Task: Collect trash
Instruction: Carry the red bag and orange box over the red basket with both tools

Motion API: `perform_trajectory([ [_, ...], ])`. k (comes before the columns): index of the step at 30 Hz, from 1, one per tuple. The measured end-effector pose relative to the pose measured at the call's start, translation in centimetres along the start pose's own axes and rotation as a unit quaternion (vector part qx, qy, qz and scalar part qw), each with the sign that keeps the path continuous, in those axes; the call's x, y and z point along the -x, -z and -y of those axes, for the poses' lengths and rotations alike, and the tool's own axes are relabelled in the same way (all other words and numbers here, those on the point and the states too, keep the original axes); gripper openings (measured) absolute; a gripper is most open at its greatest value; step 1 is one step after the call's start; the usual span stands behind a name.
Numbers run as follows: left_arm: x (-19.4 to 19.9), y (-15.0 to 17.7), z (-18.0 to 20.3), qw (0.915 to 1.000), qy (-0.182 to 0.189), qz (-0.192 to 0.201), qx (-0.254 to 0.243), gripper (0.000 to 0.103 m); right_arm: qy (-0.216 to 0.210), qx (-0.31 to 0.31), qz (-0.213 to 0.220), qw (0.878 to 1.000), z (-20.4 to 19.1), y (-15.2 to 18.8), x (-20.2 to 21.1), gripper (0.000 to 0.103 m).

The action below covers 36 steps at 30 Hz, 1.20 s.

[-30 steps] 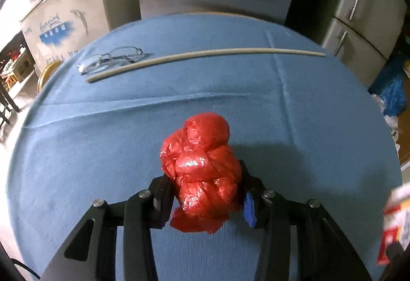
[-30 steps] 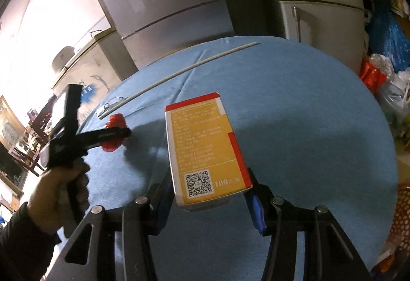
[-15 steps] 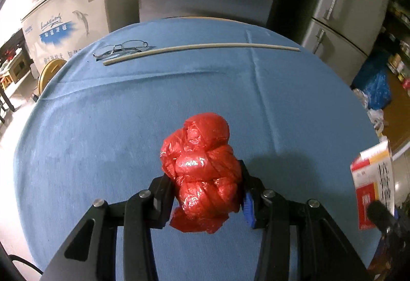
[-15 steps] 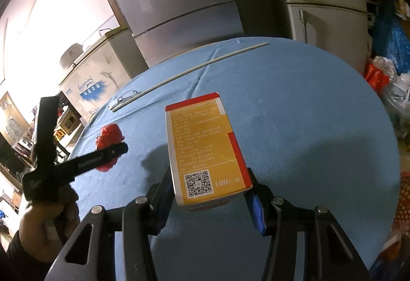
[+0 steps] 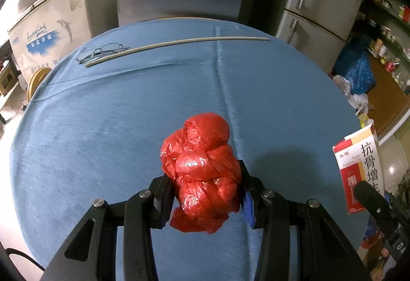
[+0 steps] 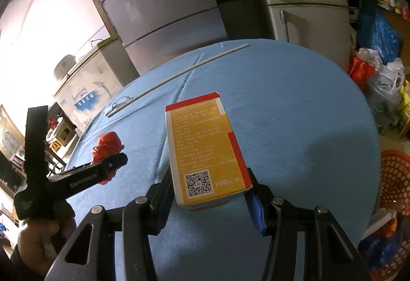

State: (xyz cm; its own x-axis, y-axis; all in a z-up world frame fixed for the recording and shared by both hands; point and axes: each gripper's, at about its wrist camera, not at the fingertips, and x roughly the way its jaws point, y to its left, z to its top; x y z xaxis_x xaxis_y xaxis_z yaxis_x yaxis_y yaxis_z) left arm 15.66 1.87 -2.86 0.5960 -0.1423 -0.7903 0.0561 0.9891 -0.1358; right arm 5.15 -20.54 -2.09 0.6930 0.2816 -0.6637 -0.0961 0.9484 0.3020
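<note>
My left tool (image 5: 206,197) was clamped on the bag (image 5: 203,168), a knotted red plastic wad squeezed between both fingers and carried above the blue surface (image 5: 115,114). My right tool (image 6: 207,194) was clamped on the box (image 6: 205,150), a yellow and red carton held by its near end, its long axis running forward from the fingers and tipped up away from the cloth. Both pieces of trash were off the surface and in my grip, so I judged the picking was done and what remained was the drop.

The relation that mattered was where the basket (image 6: 396,178) lay. In the right wrist view its orange mesh rim showed low at my right, past the edge of the surface and below it, with some wrappers already inside. The box sat nearer to it than the bag did; the bag, seen from the right tool, was well off to the left. So I judged the right hand should swing right and down first, and the left would have to cross further.

Glasses (image 5: 101,51) and a long pale stick (image 5: 176,46) lay at the far side, touching each other and well apart from both tools.
</note>
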Motion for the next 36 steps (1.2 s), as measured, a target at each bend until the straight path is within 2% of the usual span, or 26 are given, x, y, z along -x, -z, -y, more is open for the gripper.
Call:
perform_trajectory([
  [14,1.6,1.3,4.4,0.9989,0.023,-0.001,-0.041,0.045,0.014,-0.032,0.023,0.999,3.1,0.9,3.0,0.054],
  [30,1.9,2.0,9.9,0.9946,0.015,-0.002,-0.102,0.045,0.025,-0.073,0.039,0.996,7.1,1.9,5.4,0.054],
  [36,1.8,2.1,12.1,0.9920,0.023,-0.003,-0.124,0.046,0.039,-0.091,0.047,0.994,9.1,2.1,6.5,0.054],
])
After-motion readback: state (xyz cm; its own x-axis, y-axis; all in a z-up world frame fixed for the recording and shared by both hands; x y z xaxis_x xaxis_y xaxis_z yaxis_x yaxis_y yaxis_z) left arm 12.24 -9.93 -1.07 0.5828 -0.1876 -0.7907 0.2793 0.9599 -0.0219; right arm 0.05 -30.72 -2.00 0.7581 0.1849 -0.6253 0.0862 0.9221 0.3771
